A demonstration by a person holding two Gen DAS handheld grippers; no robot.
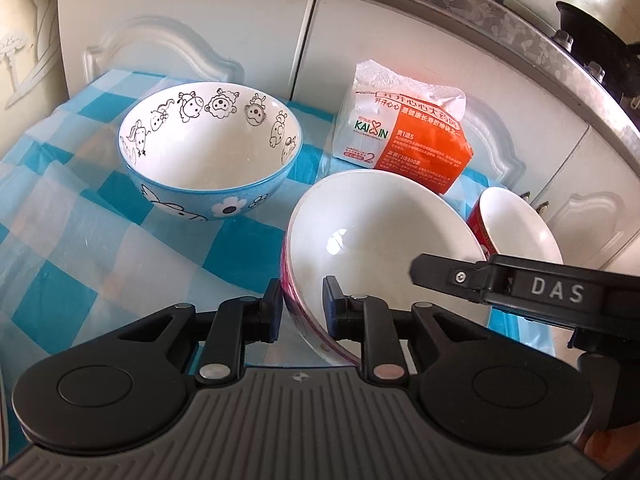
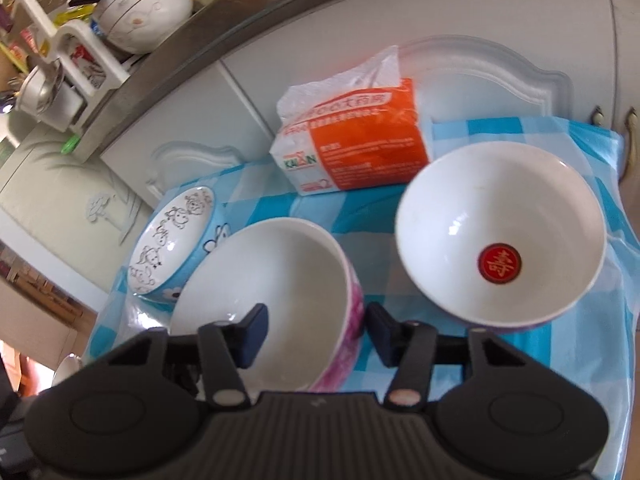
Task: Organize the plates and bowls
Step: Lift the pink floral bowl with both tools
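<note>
Three empty bowls sit on a blue-and-white checked table. The blue bowl [image 1: 210,152] stands upright at the far left, white inside with a ring of little cartoon animals below the rim and flowers on its outer wall. The pink bowl [image 1: 380,248], plain white inside with a pink pattern outside, is tilted just beside it, and the red bowl [image 2: 502,240], white inside with a round red emblem at its bottom, lies apart from both, to the right.

Cartoon bowl [image 1: 208,152] left of pink-patterned bowl [image 1: 380,240], tissue pack [image 1: 404,136] behind, on tablecloth [image 1: 80,240].
</note>
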